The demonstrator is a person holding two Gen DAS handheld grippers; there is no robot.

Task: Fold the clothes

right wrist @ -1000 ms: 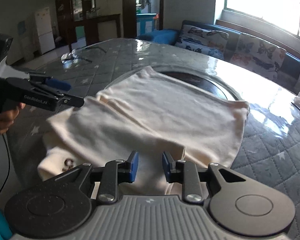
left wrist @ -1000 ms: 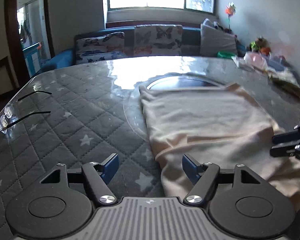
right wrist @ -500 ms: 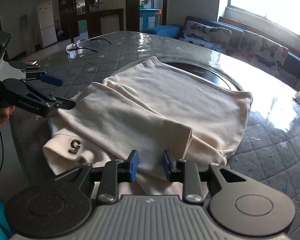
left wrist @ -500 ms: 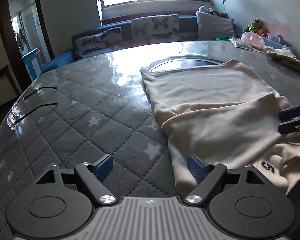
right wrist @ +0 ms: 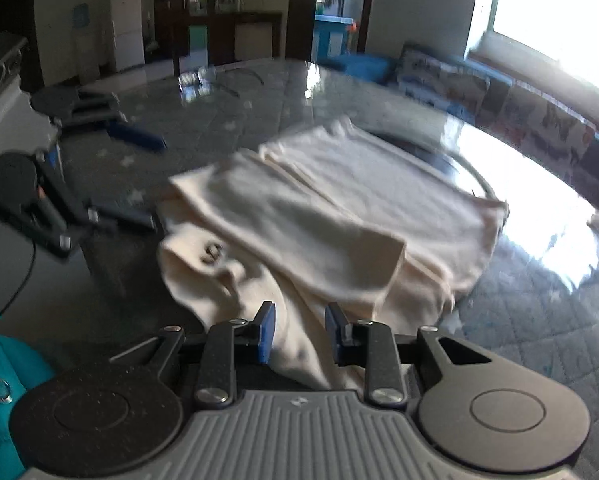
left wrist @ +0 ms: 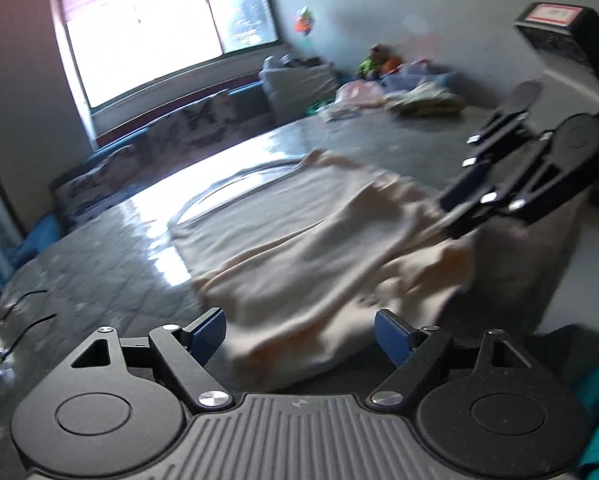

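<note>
A cream garment lies partly folded on the round quilted table, its near end hanging over the table edge; in the right wrist view it shows a small dark "S" mark. My left gripper is open and empty, just short of the garment's near edge. My right gripper is open, with cloth hanging between its fingers but not pinched. Each gripper shows in the other's view: the right one, the left one.
Eyeglasses lie on the table's left side; they also show in the right wrist view. A glass turntable rim lies under the garment. A sofa with cushions stands beyond the table. Clutter sits at the far right.
Both grippers have pulled back and up from the garment. The right gripper has opened wider. The folded sleeve stays on top of the garment.
</note>
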